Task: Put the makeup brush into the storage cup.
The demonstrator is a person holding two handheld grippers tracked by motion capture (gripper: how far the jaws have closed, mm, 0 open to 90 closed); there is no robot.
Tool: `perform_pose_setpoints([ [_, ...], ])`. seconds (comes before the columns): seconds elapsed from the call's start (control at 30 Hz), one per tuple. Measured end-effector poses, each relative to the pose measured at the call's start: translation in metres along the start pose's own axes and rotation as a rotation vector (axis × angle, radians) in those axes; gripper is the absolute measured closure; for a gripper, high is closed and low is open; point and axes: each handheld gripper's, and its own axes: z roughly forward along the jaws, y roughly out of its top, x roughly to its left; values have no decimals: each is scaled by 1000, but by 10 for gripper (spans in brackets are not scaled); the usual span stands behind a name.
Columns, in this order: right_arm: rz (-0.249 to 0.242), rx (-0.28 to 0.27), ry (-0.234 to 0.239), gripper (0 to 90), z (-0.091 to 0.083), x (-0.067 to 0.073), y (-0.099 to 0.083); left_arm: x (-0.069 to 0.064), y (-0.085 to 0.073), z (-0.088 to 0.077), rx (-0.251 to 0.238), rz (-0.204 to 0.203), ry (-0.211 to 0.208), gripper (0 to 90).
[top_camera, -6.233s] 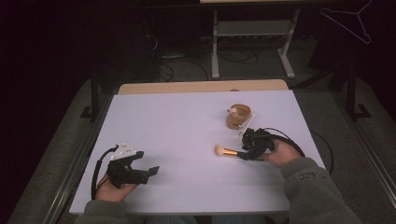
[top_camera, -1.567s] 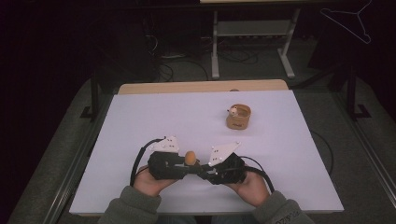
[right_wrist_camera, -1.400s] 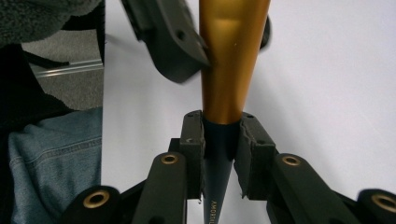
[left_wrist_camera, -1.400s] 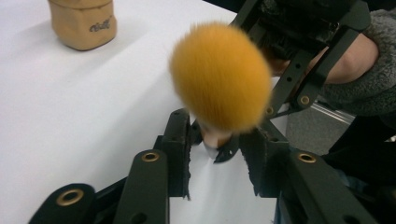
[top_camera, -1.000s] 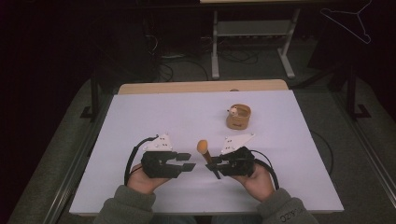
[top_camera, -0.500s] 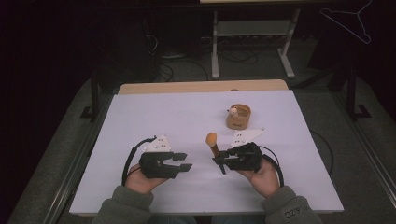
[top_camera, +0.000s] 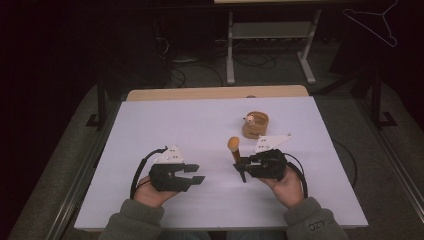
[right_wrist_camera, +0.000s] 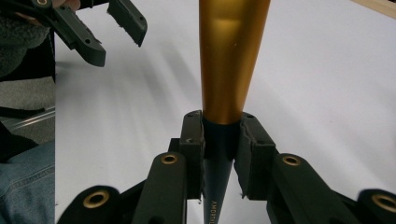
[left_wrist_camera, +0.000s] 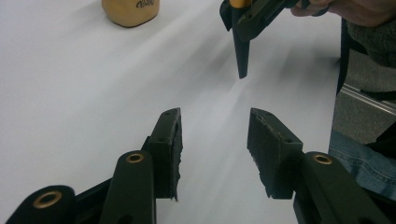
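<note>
High view: white table (top_camera: 165,120) takes up most of the frame, wooden edge at its far side. Person's forearms come in from the bottom, grey sleeves. L gripper (top_camera: 194,174) sits front-left, jaws apart w/ nothing between them; they've just been opening. In the left gripper view its pads (left_wrist_camera: 167,154) stand apart over bare table. R gripper (top_camera: 241,166) is front-right, clenched on a makeup brush (top_camera: 234,149): dark handle btwn the jaws, gold ferrule and orange tuft pointing away toward the far side. Right gripper view shows pads (right_wrist_camera: 193,140) pressing both sides of the handle (right_wrist_camera: 217,186). Small tan holder (top_camera: 255,124) stands just beyond the brush tip, near but not touching.
</note>
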Motion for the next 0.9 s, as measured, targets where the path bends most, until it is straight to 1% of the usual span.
perform_pose_setpoints([
  [0.1,10,-1,-3,732,-1,-1,0,1,-1,0,8,5,6,549],
  [0.17,14,-7,-8,732,-3,-4,-1,2,-1,0,11,12,10,544],
  [0.27,21,-13,-12,732,-6,-7,-1,2,-2,1,11,2,13,537],
  [0.4,29,-19,-22,732,-8,-10,-1,3,-3,2,22,9,16,527],
  [0.53,46,-26,-30,732,-12,-15,-2,3,-5,2,19,1,22,511],
  [0.63,53,-41,-49,732,-20,-23,1,3,-7,2,23,-11,25,494],
  [0.7,59,-39,-51,732,-22,-25,1,3,-8,2,25,-6,31,490],
  [0.77,62,-50,-68,732,-27,-31,3,4,-9,1,23,-7,32,485],
  [0.83,76,-45,-77,732,-31,-36,6,3,-9,0,18,-10,38,478],
  [0.9,77,-49,-87,732,-35,-42,9,4,-10,-1,13,-8,43,472],
])
